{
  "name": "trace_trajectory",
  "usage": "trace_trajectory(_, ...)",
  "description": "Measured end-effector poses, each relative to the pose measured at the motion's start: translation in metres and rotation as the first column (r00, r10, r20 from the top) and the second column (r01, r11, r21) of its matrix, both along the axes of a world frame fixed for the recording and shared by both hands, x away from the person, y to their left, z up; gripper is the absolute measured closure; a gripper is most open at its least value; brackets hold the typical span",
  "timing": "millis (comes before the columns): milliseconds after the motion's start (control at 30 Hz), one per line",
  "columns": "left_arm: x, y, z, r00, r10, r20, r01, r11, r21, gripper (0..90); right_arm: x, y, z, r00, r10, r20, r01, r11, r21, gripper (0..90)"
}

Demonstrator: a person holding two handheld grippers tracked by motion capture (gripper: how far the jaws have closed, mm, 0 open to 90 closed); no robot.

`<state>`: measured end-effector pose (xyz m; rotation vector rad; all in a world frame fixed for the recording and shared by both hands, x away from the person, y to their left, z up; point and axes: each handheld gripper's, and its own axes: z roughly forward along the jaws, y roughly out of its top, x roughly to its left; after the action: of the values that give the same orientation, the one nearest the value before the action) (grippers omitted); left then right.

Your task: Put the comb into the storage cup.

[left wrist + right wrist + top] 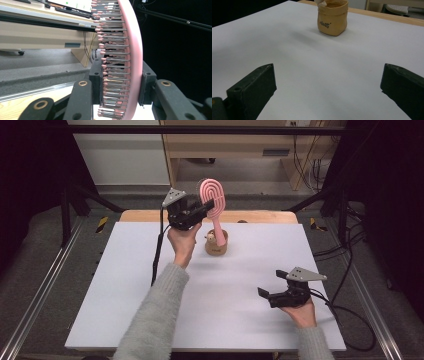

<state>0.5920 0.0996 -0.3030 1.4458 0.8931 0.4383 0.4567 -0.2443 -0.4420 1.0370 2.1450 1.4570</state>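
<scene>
Brush: I am holding the pink hairbrush upright at about 12 o'clock on the white table, its head up and its handle pointing down into the tan pouch.
Left gripper: I am seeing the left gripper pinching the brush head across its thickness; in the left gripper view the jaws are pressing on the pink back on one side and the bristle tips on the other, with the hairbrush rising between them.
Right gripper: I am keeping the right gripper low over the table at about 4 o'clock, jaws spread wide with nothing between them.
Pouch: I am looking at it from the right gripper view, where the tan pouch is standing at about 12 o'clock, well apart from the jaws.
Key relation: I am judging that the brush's long axis is running near vertical, straight over the pouch mouth, so the coming move is turning on travel along that axis, up or down.
Nearer hand: I am reckoning the left is the working hand; the right is well apart from both brush and pouch.
</scene>
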Motion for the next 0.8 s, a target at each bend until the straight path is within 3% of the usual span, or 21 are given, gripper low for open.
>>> trace_trajectory(567,0.019,-0.006,0.000,0.9995,0.028,-0.013,-0.028,0.9995,-0.017,63.7,0.000,0.001,0.000,1.0000,0.001,-0.001,-0.001,1.000,0.000,0.3)
trace_trajectory(800,0.028,-0.005,-0.004,0.9982,0.055,-0.025,-0.055,0.9985,-0.002,63.8,0.000,0.000,0.000,1.0000,0.000,-0.002,0.000,1.000,0.001,0.4)
